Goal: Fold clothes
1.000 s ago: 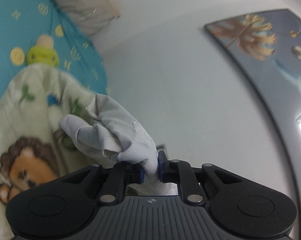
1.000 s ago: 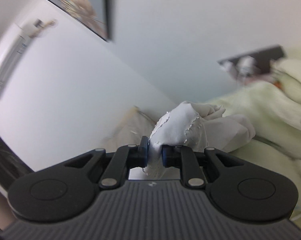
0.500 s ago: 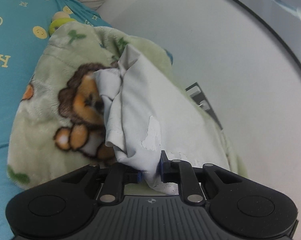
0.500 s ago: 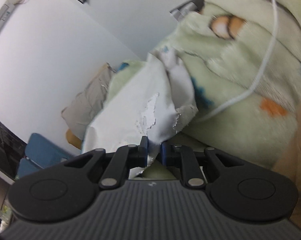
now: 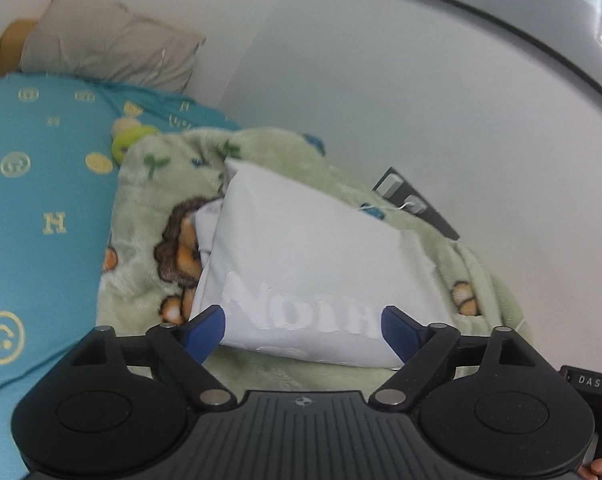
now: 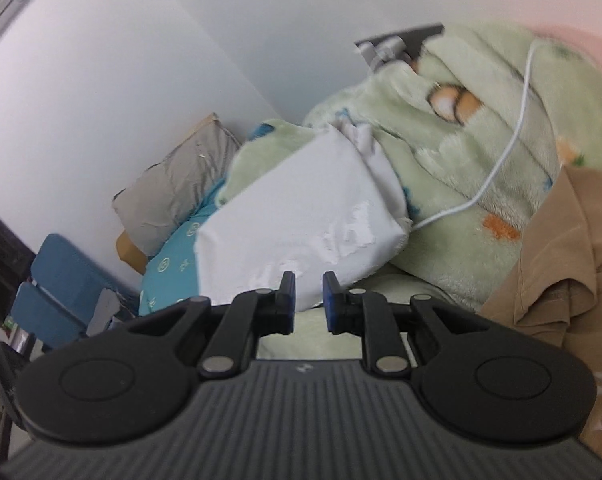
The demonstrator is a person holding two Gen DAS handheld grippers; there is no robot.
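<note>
A white garment (image 5: 309, 260), folded into a thick rectangle with white lettering on its near end, lies on a pale green cartoon blanket (image 5: 149, 200). My left gripper (image 5: 301, 330) is at the garment's near edge. Its jaws are opening wide, and the blue pads stand clear on either side of the cloth. In the right wrist view the same garment (image 6: 301, 208) lies just ahead of my right gripper (image 6: 309, 296). That gripper's pads sit close together, with the near edge of the cloth between their tips.
The blanket (image 6: 461, 140) covers a bed with a teal sheet (image 5: 41, 200) and a grey pillow (image 5: 109, 48) against the white wall. A white cable (image 6: 513, 128) runs across the blanket. A tan garment (image 6: 561, 260) lies at the right, and a blue folding chair (image 6: 53, 280) stands beyond the bed.
Both grippers carried the bunched white garment down onto the blanket, where it now lies flat and folded. The left jaws went from shut on the cloth to wide apart.
</note>
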